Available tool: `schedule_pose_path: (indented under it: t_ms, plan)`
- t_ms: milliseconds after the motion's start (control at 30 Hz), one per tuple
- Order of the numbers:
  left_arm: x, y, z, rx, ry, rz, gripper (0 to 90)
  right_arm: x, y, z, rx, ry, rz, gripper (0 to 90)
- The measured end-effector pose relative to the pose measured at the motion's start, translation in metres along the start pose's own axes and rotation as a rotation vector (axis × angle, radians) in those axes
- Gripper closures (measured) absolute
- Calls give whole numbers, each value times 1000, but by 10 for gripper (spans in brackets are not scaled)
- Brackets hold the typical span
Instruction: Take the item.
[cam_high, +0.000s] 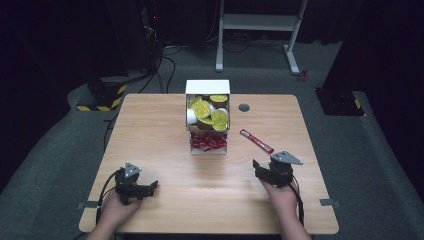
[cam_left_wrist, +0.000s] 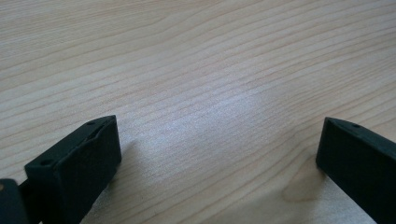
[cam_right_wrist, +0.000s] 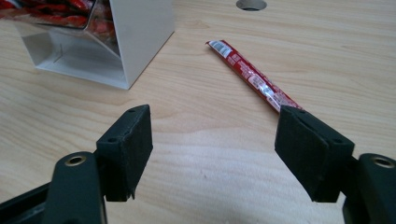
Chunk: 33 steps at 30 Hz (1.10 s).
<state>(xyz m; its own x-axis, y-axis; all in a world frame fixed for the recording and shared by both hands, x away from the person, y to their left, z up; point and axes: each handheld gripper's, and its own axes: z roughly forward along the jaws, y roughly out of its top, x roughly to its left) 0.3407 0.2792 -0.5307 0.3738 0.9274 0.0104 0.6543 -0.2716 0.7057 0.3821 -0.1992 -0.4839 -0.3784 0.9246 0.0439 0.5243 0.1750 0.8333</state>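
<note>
A white dispenser box (cam_high: 207, 87) stands at the table's far middle, with yellow-lidded cups (cam_high: 206, 110) in its upper part and red sachets (cam_high: 208, 142) in the lower tray. One red stick sachet (cam_high: 256, 140) lies flat on the wood to the right of the box. My right gripper (cam_high: 266, 165) rests just on the near side of it. In the right gripper view the jaws stand open (cam_right_wrist: 215, 149) with bare wood between them, and the sachet (cam_right_wrist: 252, 74) runs past the right fingertip. My left gripper (cam_high: 150, 187) sits at the near left, open (cam_left_wrist: 217, 158) over bare table.
A round cable hole (cam_high: 244, 107) lies in the table behind the sachet. The box's white corner (cam_right_wrist: 140, 42) is ahead and left of the right jaws. Beyond the wooden table (cam_high: 150, 135) are a white stand's legs (cam_high: 219, 45) and a yellow-black striped base (cam_high: 102, 97).
</note>
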Motion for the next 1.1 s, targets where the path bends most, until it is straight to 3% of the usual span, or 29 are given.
schedule_pose_path:
  t_ms: [200,233,300,533,700,1100]
  plan:
    - [0,0,0,0,0,0,3,0,-18,-10,0,-32,-15,233]
    - [0,0,0,0,0,0,3,1,-21,-10,19,-46,-9,231]
    - [0,0,0,0,0,0,3,-1,-28,-12,63,-28,-3,236]
    - [0,0,0,0,0,0,3,-8,-47,-16,130,-57,-26,195]
    - [0,0,0,0,0,0,3,-13,-57,-14,191,-73,-9,170]
    - [0,0,1,-4,0,-3,3,-8,-57,-14,193,-92,0,161]
